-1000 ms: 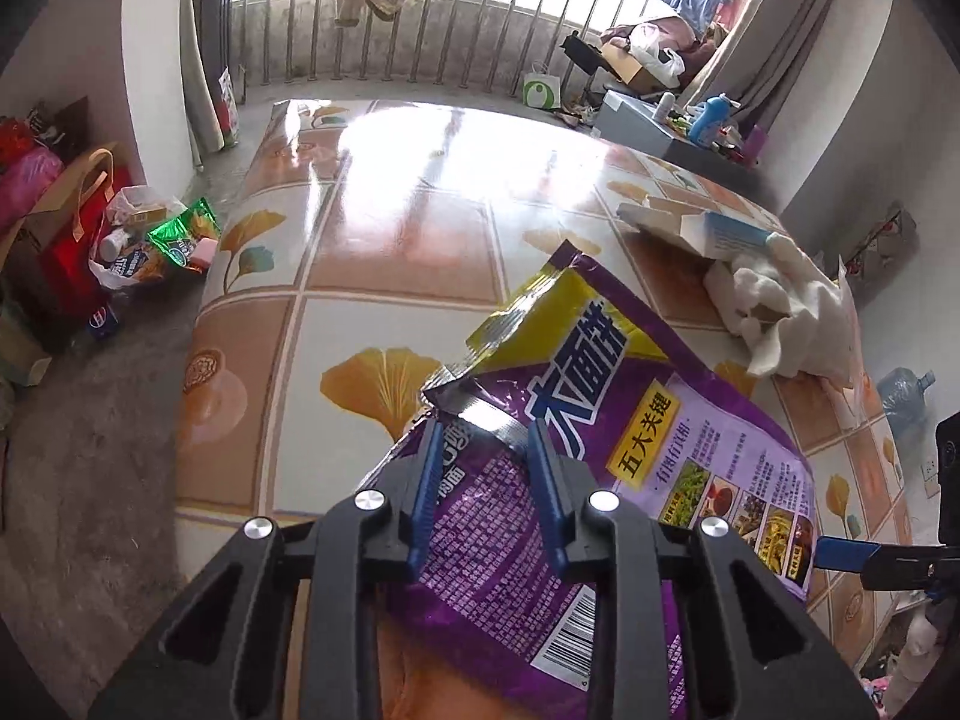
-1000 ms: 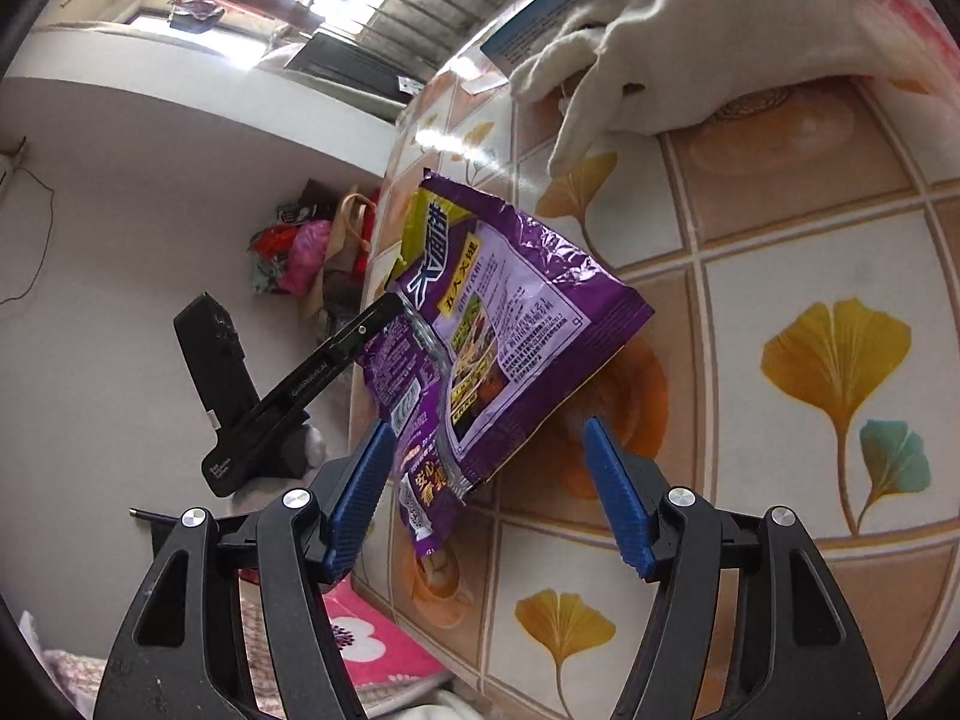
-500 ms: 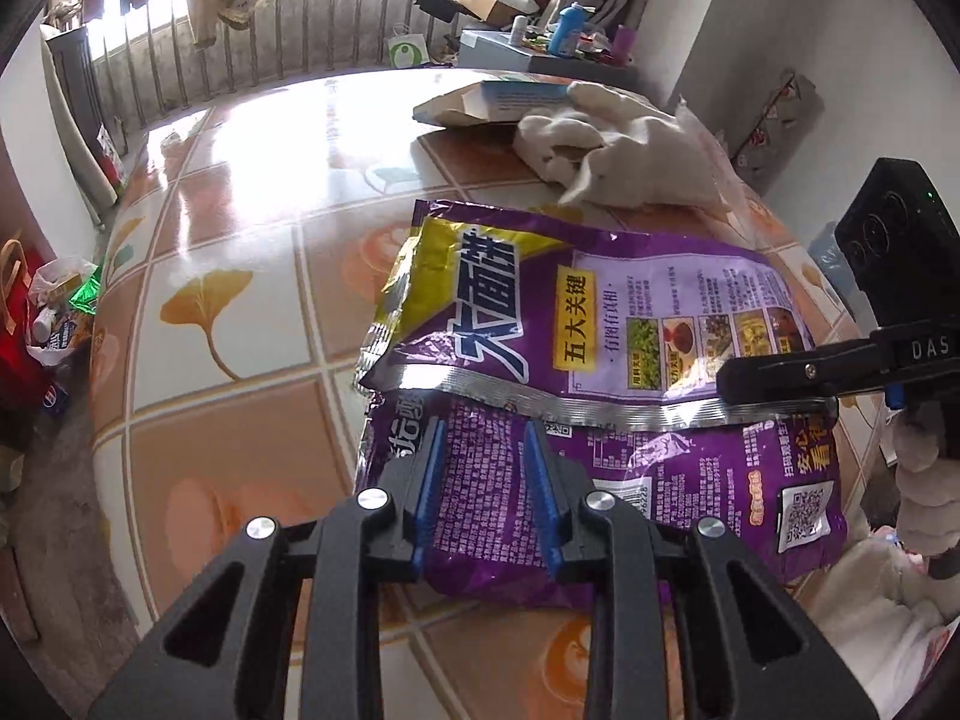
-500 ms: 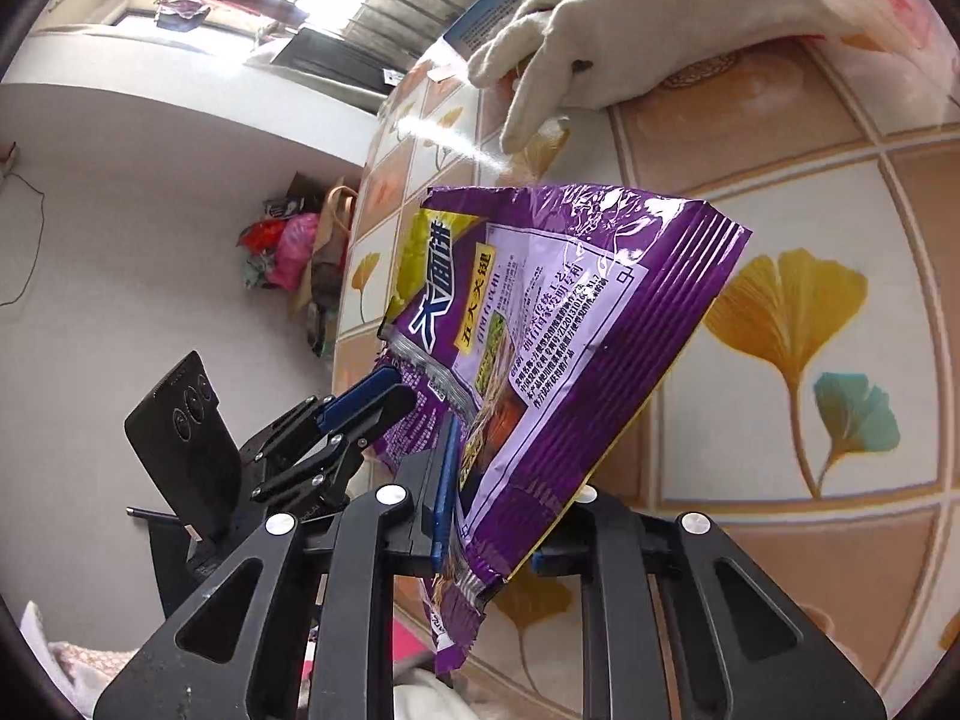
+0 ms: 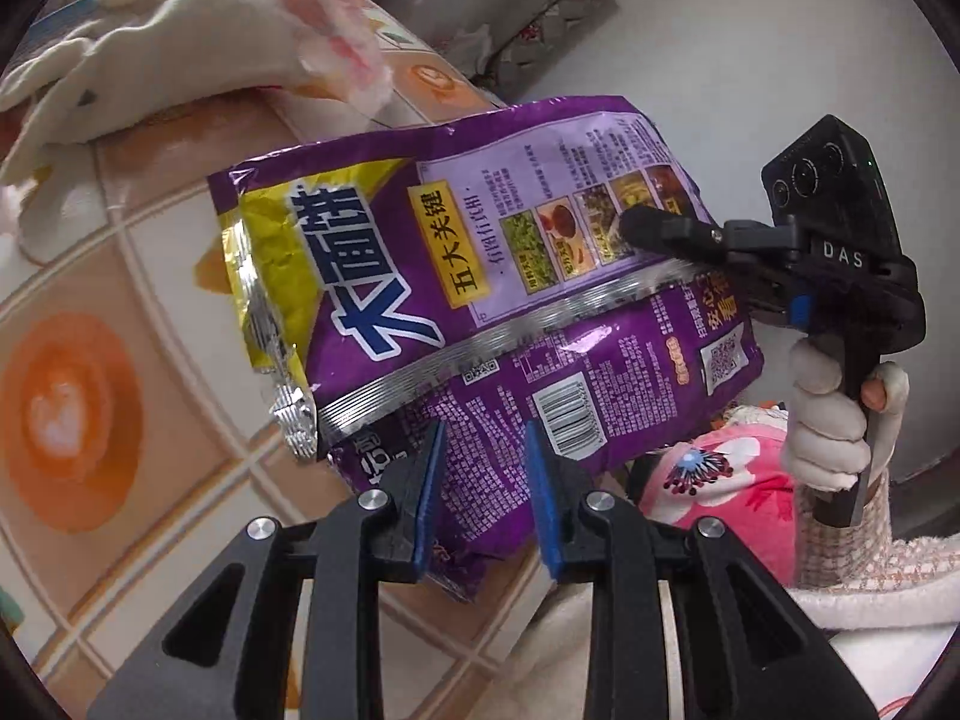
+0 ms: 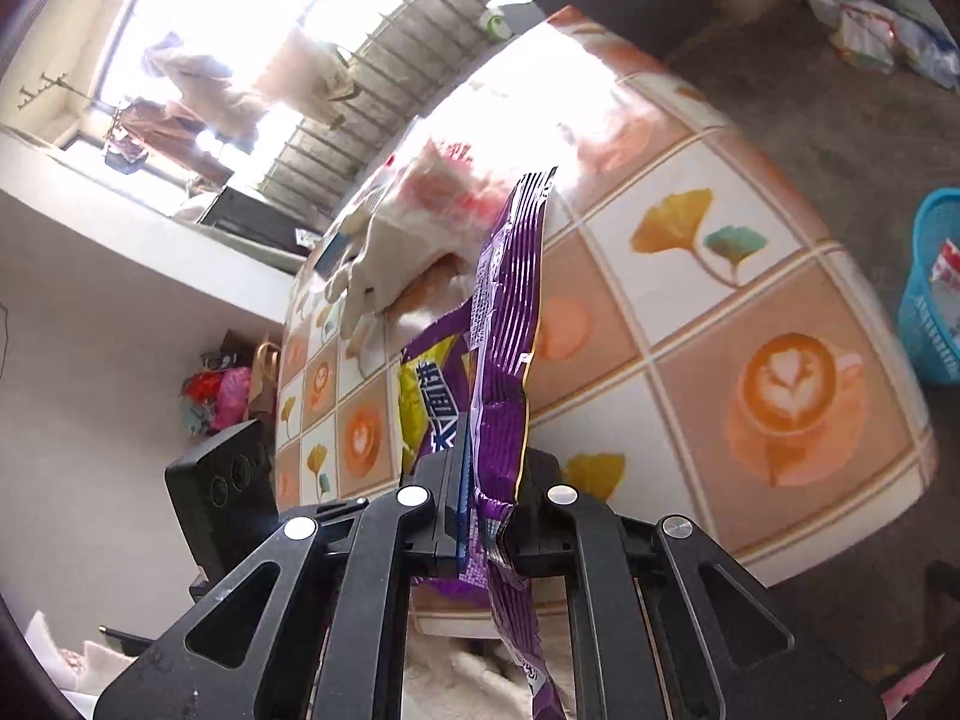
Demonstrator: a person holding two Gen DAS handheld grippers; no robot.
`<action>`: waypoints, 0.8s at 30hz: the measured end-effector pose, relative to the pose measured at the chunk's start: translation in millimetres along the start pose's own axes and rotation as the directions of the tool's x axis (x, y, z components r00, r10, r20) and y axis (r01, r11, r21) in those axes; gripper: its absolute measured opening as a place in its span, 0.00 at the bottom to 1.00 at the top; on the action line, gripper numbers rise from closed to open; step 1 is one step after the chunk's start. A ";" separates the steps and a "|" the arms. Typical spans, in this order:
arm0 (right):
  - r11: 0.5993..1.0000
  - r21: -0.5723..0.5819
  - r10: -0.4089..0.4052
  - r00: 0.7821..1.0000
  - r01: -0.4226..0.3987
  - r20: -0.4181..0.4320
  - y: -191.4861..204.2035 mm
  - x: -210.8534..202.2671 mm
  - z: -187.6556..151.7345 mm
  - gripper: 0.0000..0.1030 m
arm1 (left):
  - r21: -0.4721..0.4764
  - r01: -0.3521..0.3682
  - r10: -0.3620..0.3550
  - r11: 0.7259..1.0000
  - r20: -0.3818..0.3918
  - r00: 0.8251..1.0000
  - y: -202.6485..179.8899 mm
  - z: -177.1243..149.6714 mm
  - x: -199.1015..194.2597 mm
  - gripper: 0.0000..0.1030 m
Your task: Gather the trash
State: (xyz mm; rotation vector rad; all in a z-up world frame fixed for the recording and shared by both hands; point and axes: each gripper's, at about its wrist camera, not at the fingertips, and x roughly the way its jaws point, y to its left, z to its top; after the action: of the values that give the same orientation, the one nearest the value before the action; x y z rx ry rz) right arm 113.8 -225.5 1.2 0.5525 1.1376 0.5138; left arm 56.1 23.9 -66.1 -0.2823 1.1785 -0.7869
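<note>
1. Above the near edge of the desk (image 5: 180,252), I have the purple snack bag (image 5: 480,276) lifted off the tiled cloth, hanging between both tools.
2. My right gripper (image 6: 489,507) has its jaws clamped tight on the bag's edge; the film runs straight up between them in the right wrist view, so I judge that this grip carries the load. In the left wrist view the same tool comes in from the right and bites the bag near its printed photo panels.
3. My left gripper (image 5: 483,498) has its jaws parted, one blue pad on each side of the bag's lower edge by the barcode. I see gaps beside the film, so I take it as loose around the bag rather than gripping it.
4. I read this as a handover: one tool keeps the bag taut and upright so the other can let go without the bag flopping down.
5. A white glove (image 5: 180,54) lies on the desk beyond the bag, with a thin plastic bag (image 5: 342,60) beside it; both look like further things to gather.
6. A blue basket (image 6: 933,294) stands on the floor past the far side of the desk, with scraps inside. I judge it the likely bin, and the right side is nearer to it.
</note>
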 end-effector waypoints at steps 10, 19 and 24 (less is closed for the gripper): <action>0.988 -0.030 -0.148 0.988 0.149 0.039 -26.8 1.2 4.5 0.08 | 0.141 0.000 -0.003 0.990 0.021 1.000 -43.5 36.6 20.9 0.25; 0.993 -0.031 0.112 0.993 -0.111 0.026 -16.0 -11.1 6.5 0.10 | 0.057 0.032 -0.031 0.998 -0.015 0.999 -17.2 38.3 41.0 0.22; 0.979 -0.012 0.203 0.978 -0.203 -0.041 -8.3 15.9 8.2 0.10 | 0.071 0.040 -0.041 0.997 0.005 0.999 -11.4 35.3 37.0 0.22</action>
State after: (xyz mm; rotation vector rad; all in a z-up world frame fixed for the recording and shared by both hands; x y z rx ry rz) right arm 127.7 -222.9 -12.6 0.6511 1.1197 0.7120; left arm 89.2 -16.1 -72.4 -0.2504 1.1392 -0.8609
